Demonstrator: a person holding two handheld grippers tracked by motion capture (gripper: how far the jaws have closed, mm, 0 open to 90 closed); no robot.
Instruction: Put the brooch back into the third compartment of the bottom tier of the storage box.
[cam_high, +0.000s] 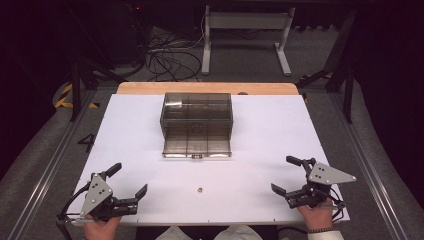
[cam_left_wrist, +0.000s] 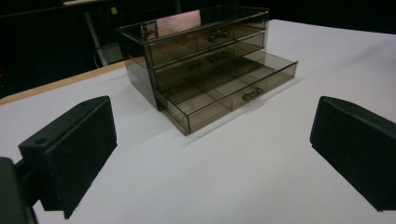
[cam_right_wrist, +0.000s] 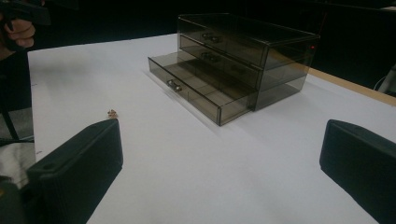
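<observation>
Smoked-plastic drawer box (cam_high: 196, 120) well beyond both wide-spread grippers, left (cam_high: 131, 182) and right (cam_high: 283, 175).

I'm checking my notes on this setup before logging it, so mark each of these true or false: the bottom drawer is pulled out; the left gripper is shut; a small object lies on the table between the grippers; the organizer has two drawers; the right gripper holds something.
1. The bottom drawer of the drawer organizer is pulled out. True.
2. The left gripper is shut. False: its jaws stand wide apart.
3. A small object lies on the white table between the grippers. True; it is too small to identify.
4. The organizer has two drawers. False: the gripper views show three stacked drawers.
5. The right gripper holds something. False: it is open and empty.
</observation>
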